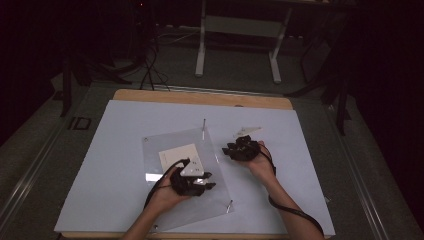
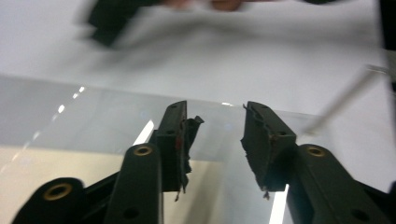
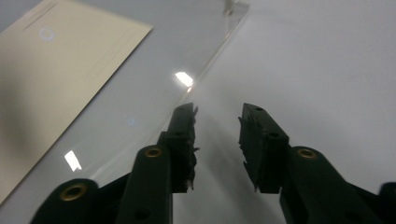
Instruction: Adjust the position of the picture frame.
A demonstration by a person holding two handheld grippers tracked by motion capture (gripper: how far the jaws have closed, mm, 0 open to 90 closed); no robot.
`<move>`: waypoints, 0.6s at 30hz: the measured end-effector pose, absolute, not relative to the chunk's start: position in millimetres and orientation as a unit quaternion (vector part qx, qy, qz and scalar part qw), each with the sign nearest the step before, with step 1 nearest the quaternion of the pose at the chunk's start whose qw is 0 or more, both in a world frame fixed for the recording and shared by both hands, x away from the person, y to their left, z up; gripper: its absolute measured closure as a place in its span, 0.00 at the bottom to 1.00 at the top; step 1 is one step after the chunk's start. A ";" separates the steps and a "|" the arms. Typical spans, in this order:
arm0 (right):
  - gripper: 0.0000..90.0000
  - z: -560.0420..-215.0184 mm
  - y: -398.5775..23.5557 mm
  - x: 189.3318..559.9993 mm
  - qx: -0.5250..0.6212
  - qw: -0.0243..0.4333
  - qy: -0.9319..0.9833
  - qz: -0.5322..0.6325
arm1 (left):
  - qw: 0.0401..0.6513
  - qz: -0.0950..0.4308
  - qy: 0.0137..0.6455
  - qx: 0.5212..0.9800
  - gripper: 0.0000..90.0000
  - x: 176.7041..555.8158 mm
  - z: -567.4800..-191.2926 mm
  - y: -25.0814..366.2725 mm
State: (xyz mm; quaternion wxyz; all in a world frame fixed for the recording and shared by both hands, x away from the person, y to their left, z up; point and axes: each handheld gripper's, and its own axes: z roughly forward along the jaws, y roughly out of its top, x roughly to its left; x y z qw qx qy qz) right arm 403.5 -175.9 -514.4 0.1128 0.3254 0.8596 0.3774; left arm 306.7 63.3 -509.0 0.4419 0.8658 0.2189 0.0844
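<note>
You are working with a clear acrylic sheet that lies flat on the white table cover, with a cream card under or inside it. Your left gripper hovers over the sheet's near-right part, and in the left gripper view its jaws stand apart above the sheet's far edge with nothing between them. Your right gripper sits just right of the sheet's right edge; in the right gripper view its jaws are also apart and empty, the left one just over that edge.

My judgement is that the step is taking hold of the sheet by its right edge. To do it well:

1. Keep 1 gripper low and level so a jaw can slide under the rim; the sheet lies flush, so come in shallow.
2. Close on the bare margin, not over the card.
3. Mind the small upright posts at the corners; approach between them.
4. Use the left gripper to steady the sheet so it does not skate on the smooth cover.

As for writing: the card carries faint ruled lines and a small ring mark, but no word can be read. The floor at far left bears what looks like "ID"
</note>
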 end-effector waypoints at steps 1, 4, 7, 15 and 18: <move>0.76 -514.5 -178.9 397.8 0.323 0.110 0.859 0.383 | 0.439 0.086 0.230 0.864 0.64 313.5 -508.1 65.2; 0.77 -515.1 -187.0 380.3 0.314 0.106 0.857 0.394 | 0.428 0.099 0.252 0.862 0.64 331.8 -506.1 68.7; 0.78 -515.8 -192.9 363.0 0.301 0.103 0.858 0.404 | 0.422 0.106 0.273 0.858 0.64 349.8 -506.4 71.2; 0.87 -524.0 -205.4 325.2 0.271 0.087 0.864 0.415 | 0.404 0.130 0.338 0.840 0.66 405.7 -507.8 77.9; 0.86 -526.8 -209.1 313.2 0.264 0.085 0.868 0.411 | 0.391 0.139 0.368 0.832 0.66 427.2 -510.5 78.3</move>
